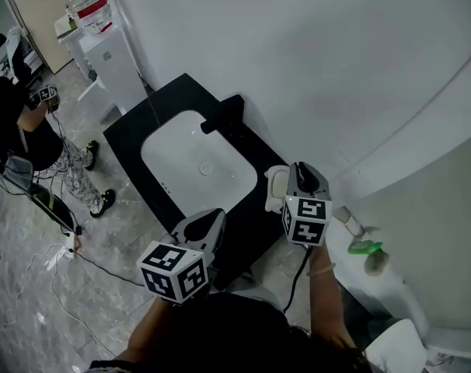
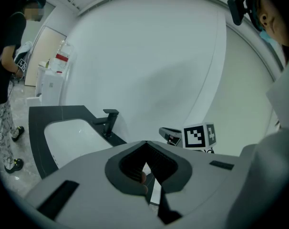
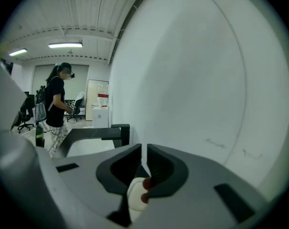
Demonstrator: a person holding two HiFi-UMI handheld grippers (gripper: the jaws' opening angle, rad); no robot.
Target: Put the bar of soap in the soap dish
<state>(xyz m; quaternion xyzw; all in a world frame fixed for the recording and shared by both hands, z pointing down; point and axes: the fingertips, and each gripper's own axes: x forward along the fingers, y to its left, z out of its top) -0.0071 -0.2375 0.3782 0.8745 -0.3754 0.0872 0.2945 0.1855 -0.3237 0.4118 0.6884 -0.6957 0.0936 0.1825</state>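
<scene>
Black stone-look counter [image 1: 134, 142], carrying a white rectangular basin [image 1: 181, 150] with a black faucet [image 1: 224, 117] at its wall-side edge.

Left gripper [image 1: 208, 217]: hovering over the counter's near edge, beside the basin. In the left gripper view its jaws are meeting at the tips with nothing between them. Its marker cube [image 1: 173, 272] is facing the head camera.

Right gripper [image 1: 304, 173]: hanging over the counter's right end, near the curved white wall. In the right gripper view its jaws are standing almost together, leaving only a thin slit, and gripping nothing. Its marker cube [image 1: 306, 220] is sitting just behind the jaws.

White rounded item [image 1: 276, 186]: lying at the counter's right end, just beside the right gripper. In the right gripper view it is showing pale below the jaws. Whether it is the soap dish, the bar, or both together cannot be told.

Green object [image 1: 365, 247]: resting on a white ledge to the right, well apart from the counter.

White cabinet [image 1: 103, 49]: standing beyond the counter's far end.

Second person [image 1: 18, 123]: standing on the grey floor at the left, wearing a dark top and patterned trousers.
</scene>
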